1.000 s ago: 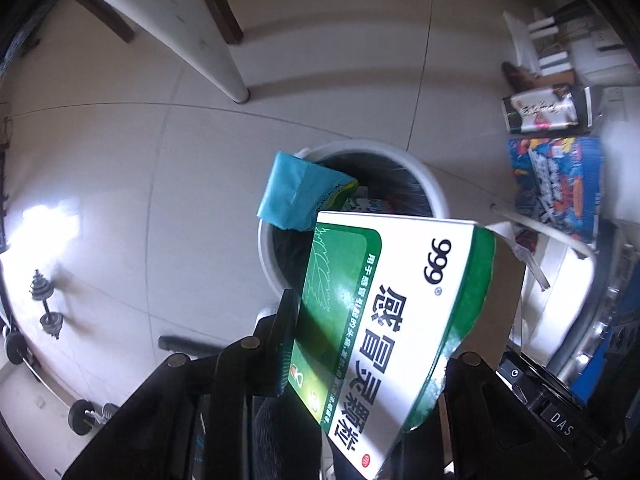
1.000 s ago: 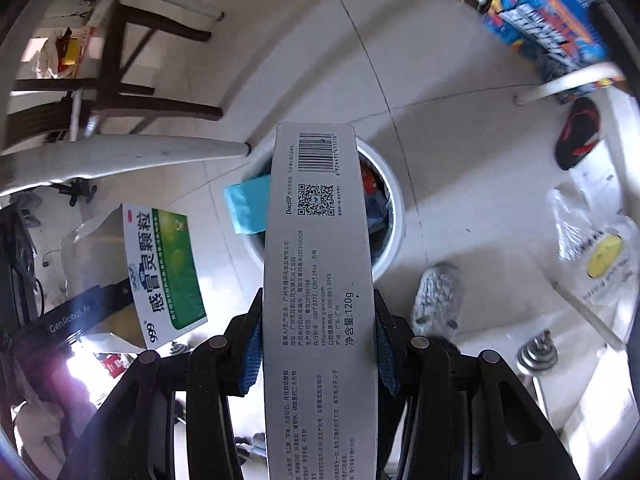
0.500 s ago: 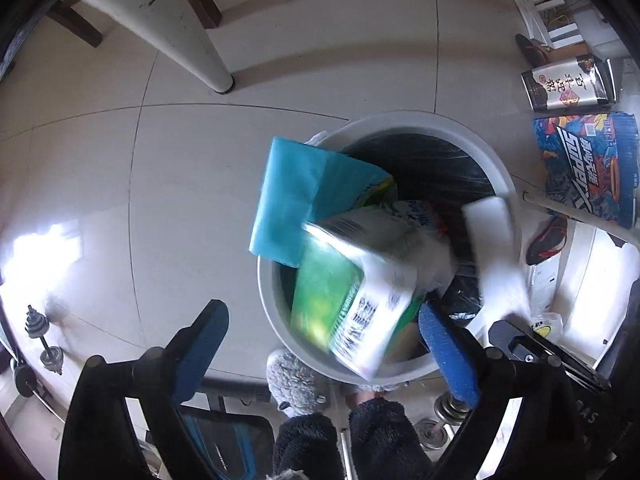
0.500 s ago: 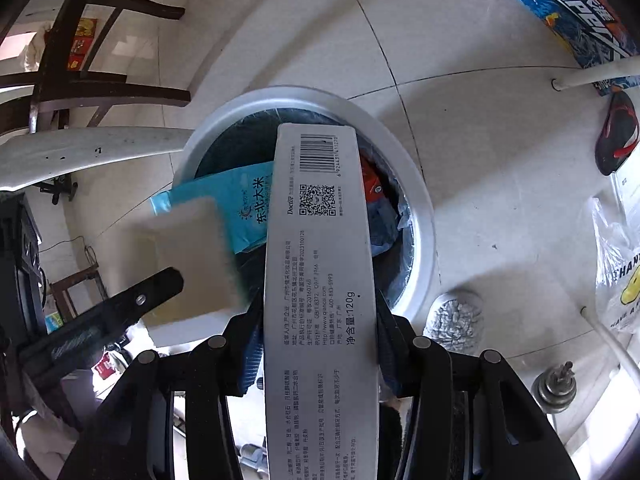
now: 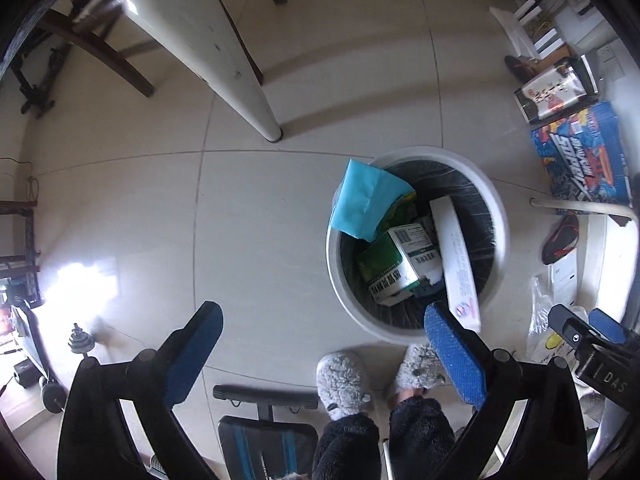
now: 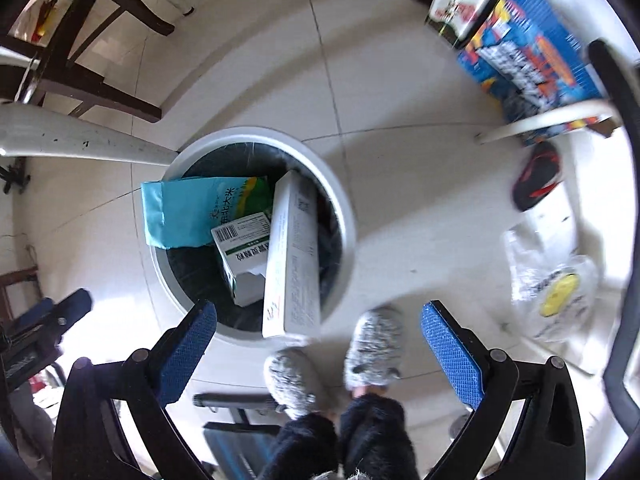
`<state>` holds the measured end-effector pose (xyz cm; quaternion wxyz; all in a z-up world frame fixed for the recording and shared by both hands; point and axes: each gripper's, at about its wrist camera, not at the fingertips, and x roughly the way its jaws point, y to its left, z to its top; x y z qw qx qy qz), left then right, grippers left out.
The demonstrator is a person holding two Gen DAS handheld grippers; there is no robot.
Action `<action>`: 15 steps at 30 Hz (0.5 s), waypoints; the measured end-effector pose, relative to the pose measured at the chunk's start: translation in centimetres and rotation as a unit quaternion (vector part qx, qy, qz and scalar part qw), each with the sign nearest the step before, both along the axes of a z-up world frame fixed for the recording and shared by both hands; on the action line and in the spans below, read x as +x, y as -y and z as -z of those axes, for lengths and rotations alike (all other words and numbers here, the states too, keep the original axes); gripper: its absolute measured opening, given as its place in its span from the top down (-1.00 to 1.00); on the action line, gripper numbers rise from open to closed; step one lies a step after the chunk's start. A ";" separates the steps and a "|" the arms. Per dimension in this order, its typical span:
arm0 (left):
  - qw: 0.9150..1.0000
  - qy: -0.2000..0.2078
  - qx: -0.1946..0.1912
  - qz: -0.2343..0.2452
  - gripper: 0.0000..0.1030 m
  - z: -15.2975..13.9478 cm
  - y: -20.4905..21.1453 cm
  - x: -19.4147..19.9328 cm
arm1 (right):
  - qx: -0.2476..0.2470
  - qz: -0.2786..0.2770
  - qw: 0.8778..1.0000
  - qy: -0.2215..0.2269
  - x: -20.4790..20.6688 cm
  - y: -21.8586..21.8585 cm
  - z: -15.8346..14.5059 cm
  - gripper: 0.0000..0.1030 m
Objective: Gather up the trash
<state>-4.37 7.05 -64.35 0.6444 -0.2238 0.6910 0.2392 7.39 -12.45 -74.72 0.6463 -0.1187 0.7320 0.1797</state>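
Note:
A white-rimmed trash bin (image 5: 332, 256) with a black liner stands on the tile floor below both grippers. Inside lie a teal bag (image 5: 364, 204), a green and white medicine box (image 5: 400, 260) and a long white box (image 5: 456, 256) leaning on the rim. My left gripper (image 5: 320, 316) hangs above the bin's left side; its jaws are opening wide with nothing between the pads. In the right wrist view the bin (image 6: 344, 208), teal bag (image 6: 188, 216), medicine box (image 6: 244, 256) and long white box (image 6: 294, 256) show again. My right gripper (image 6: 320, 312) is also opening, its pads clear of the box.
A person's grey fuzzy slippers (image 5: 344, 376) stand right by the bin. A white table leg (image 5: 240, 80) slants down behind it, with dark chair legs (image 6: 100, 92) nearby. A blue printed carton (image 5: 580, 156), a red-black shoe (image 6: 536, 176) and a plastic bag (image 6: 556, 276) lie to the right.
The left gripper let go of the green medicine box, which fell into the bin. The right gripper released the long white box, now leaning in the bin. Both jaws spread wide.

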 end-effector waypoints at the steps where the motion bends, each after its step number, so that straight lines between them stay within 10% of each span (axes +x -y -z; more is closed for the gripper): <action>1: 1.000 0.003 0.000 0.000 -1.00 -1.0 0.2 -0.2 | -0.004 -0.003 1.000 0.004 -0.2 0.2 -1.0 -1.00; 15: 0.997 0.068 -0.017 0.020 -1.00 -21.7 5.1 -2.9 | 0.021 0.005 0.999 0.028 -4.0 5.0 -23.4 -1.00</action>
